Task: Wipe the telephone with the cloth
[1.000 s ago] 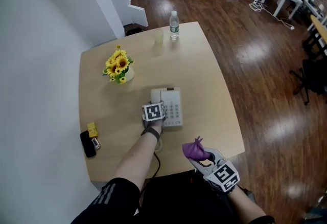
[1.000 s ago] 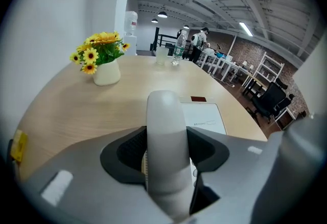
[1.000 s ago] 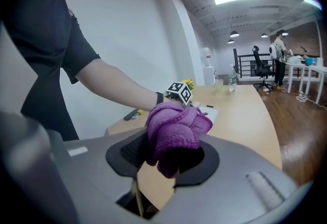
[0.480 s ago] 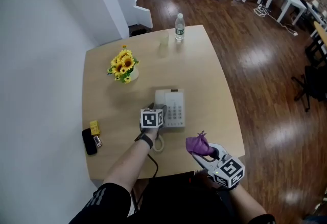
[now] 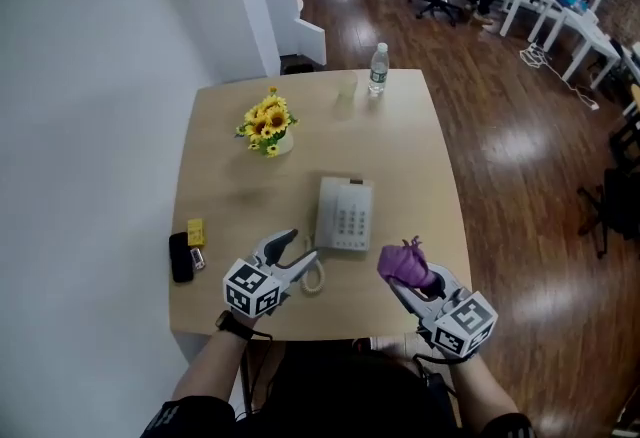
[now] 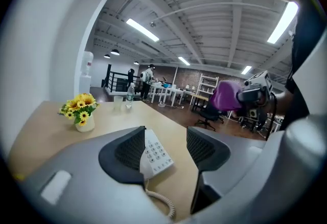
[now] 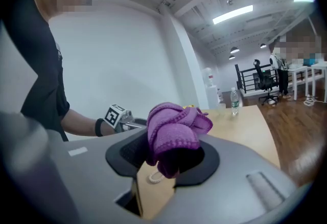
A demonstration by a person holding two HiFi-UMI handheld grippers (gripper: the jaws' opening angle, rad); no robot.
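A white telephone [image 5: 344, 214] lies in the middle of the wooden table [image 5: 420, 156], its coiled cord [image 5: 313, 278] trailing toward the near edge. My left gripper [image 5: 297, 249] hovers just left of the cord, open and empty; in the left gripper view the telephone [image 6: 155, 154] shows between its jaws, a little ahead. My right gripper [image 5: 405, 274] is near the table's front right edge, shut on a bunched purple cloth [image 5: 404, 264]. In the right gripper view the cloth [image 7: 173, 132] fills the gap between the jaws.
A vase of yellow flowers [image 5: 267, 125] stands at the back left, a water bottle [image 5: 378, 69] and a clear cup [image 5: 346, 86] at the far edge. A black object [image 5: 180, 256] and a yellow item [image 5: 196, 231] lie at the left edge. Office chairs and desks stand beyond.
My left gripper has let go of the telephone, pulled back toward the near left and now stands open. The right gripper has stayed near the front edge with the cloth.
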